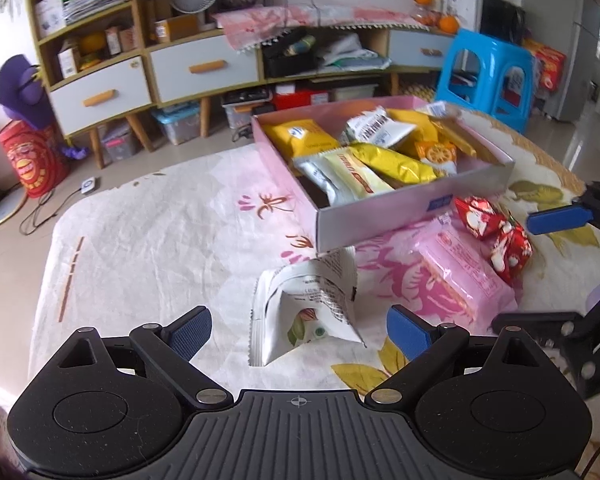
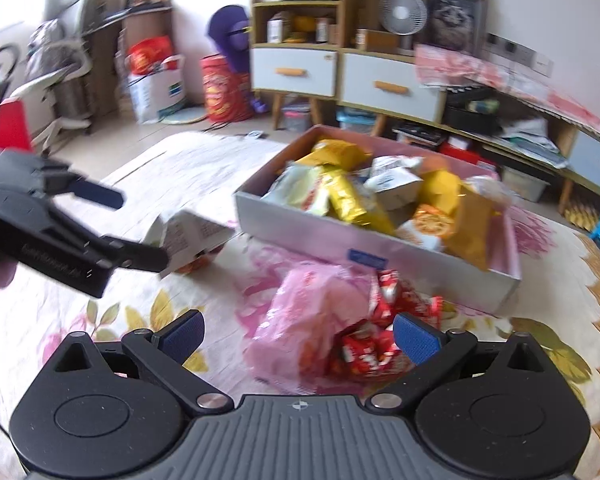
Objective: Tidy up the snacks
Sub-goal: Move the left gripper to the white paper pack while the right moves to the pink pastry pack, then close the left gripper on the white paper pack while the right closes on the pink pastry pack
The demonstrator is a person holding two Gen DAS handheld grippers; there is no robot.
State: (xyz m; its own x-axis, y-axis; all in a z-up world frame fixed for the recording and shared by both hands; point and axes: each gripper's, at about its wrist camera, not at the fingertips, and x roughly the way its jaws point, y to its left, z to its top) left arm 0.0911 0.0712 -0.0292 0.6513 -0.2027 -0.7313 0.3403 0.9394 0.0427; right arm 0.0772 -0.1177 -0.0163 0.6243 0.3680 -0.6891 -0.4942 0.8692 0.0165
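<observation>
A pink box [image 1: 412, 216] holds several snack packets, yellow, white and orange. It shows in the right wrist view [image 2: 300, 226] too. A white packet [image 1: 306, 308] lies on the floral cloth between the fingers of my open left gripper [image 1: 298, 332]. A pink packet [image 1: 464, 276] and red packets [image 1: 496, 232] lie beside the box. My open right gripper [image 2: 298, 338] hovers over the pink packet [image 2: 300, 320] and the red packets [image 2: 380, 332]. The left gripper [image 2: 136, 228] shows at the left of that view by the white packet [image 2: 192, 236].
The floral cloth [image 1: 160, 240] covers the table. A cabinet with drawers [image 1: 204, 68] stands behind on the floor. A blue stool [image 1: 484, 72] is at the right. A red bucket [image 1: 32, 160] stands at the left.
</observation>
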